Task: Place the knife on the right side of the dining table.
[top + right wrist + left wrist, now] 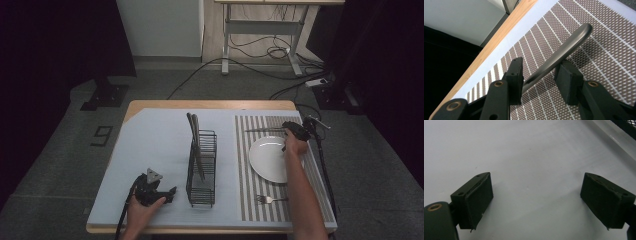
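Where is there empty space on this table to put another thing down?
The widest bare patch is the pale blue mat left of the black wire rack, beyond the left gripper. A narrower strip runs between rack and striped placemat. The placemat is crowded: round white plate, silver fork, grey metal utensil and right gripper.

The high view is dim: the room's sides fall into near-black, and the table (150, 130) is the brightest area, evenly lit from above with only soft, short shadows under the rack (201, 167). The picture is soft and grainy, and small things blur. In the left gripper view the pale surface nearly washes out, with faint shadows under the dark pads (477, 200). In the right gripper view the metal handle (564, 52) carries a long highlight and drops a soft shadow on the sharply woven mat (604, 40); the nearest gripper parts are slightly blurred.
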The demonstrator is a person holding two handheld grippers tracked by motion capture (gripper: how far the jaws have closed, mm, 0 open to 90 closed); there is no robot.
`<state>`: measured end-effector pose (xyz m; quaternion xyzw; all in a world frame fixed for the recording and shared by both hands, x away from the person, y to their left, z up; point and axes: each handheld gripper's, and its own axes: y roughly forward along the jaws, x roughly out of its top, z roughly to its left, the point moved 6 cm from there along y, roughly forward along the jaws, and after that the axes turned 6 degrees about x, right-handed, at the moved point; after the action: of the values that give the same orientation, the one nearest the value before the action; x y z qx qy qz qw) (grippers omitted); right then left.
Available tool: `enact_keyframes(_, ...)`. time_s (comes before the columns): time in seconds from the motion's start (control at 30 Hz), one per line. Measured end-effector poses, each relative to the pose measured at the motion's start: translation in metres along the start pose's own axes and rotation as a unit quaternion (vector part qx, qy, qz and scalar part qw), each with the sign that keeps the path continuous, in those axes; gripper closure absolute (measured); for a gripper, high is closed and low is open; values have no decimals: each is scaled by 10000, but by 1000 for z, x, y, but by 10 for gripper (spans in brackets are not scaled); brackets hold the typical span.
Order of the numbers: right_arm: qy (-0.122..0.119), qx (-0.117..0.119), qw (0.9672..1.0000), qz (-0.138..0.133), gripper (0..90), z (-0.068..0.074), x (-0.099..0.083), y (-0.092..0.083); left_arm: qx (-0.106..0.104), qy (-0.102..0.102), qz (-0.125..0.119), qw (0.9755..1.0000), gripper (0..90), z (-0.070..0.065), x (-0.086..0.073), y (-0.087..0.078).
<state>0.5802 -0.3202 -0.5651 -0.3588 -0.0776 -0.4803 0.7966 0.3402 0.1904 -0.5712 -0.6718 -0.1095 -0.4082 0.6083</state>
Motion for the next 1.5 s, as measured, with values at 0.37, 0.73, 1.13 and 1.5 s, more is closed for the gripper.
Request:
enact_keyframes(0.37,77,-20,9999,134,535,-1,2,-4,-4,8,5,10000,105,0,0,0)
enact_keyframes(0.73,-439,58,9990,-11,514,6,11,-15,-5,2,4,10000,104,0,0,0)
enact_keyframes(1.13,-2114,-313,9744,691,509,27,16,5,-8,0,6,10000,104,0,0,0)
enact_keyframes(1.5,-2672,-383,9535,1339,509,36,8,31,-13,-3,4,10000,104,0,0,0)
